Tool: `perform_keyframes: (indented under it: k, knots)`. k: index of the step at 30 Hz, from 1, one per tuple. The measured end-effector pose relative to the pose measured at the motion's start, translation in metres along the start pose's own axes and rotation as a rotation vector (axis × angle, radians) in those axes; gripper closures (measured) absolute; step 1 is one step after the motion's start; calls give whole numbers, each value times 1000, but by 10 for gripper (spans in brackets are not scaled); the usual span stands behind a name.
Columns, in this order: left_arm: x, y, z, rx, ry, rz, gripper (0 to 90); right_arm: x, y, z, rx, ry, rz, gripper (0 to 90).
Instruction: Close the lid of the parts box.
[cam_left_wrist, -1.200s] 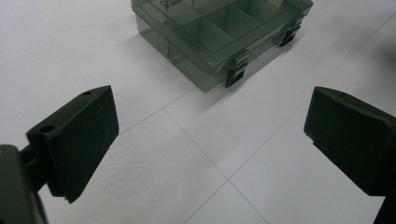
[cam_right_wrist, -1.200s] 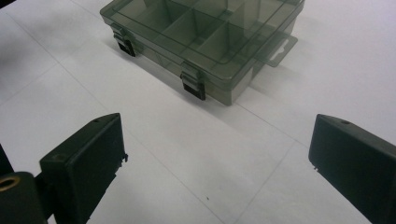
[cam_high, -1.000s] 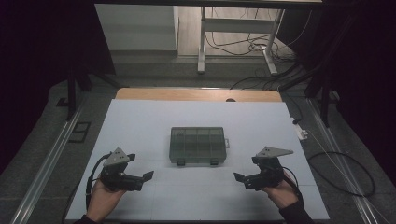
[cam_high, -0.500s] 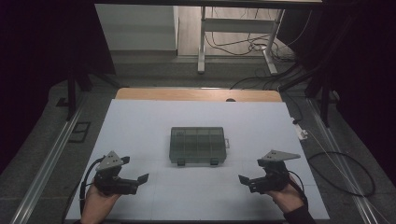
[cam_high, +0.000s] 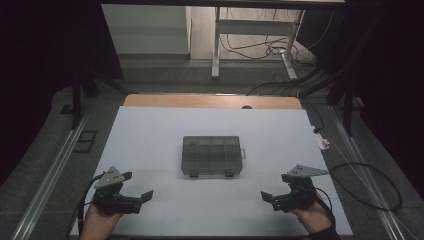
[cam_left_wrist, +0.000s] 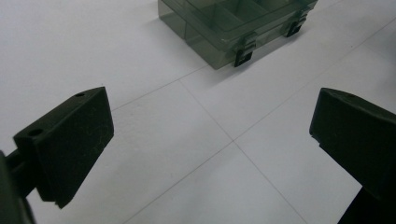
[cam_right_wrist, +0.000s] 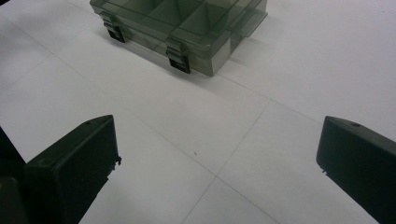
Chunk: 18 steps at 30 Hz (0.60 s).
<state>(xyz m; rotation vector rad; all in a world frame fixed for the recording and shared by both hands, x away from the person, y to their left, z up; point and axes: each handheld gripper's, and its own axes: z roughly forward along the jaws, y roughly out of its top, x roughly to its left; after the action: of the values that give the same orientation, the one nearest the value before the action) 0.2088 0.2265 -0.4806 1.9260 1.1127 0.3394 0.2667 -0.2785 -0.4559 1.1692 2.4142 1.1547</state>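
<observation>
High view: latched compartment box (cam_high: 211, 155) sits shut; both grippers gape wide, empty.

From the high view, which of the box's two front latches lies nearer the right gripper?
The right-hand latch on the organiser box: it sits toward the right gripper, while the other latch sits toward the left gripper.

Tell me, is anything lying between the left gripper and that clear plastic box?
Nothing: between the left gripper and the box there is bare white table, crossed by thin seam lines, as the left gripper view shows.
</observation>
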Motion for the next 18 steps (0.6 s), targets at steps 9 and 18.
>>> perform_keyframes:
  k: [9, 18]
  knots:
    - [2, -10, -13, -11, 14, -18, 0, -4, -10, -9, 1, -31, 12, 0]
    - [4, -16, -19, -13, 30, -27, 0, -10, -20, -18, 0, -63, 32, 0]
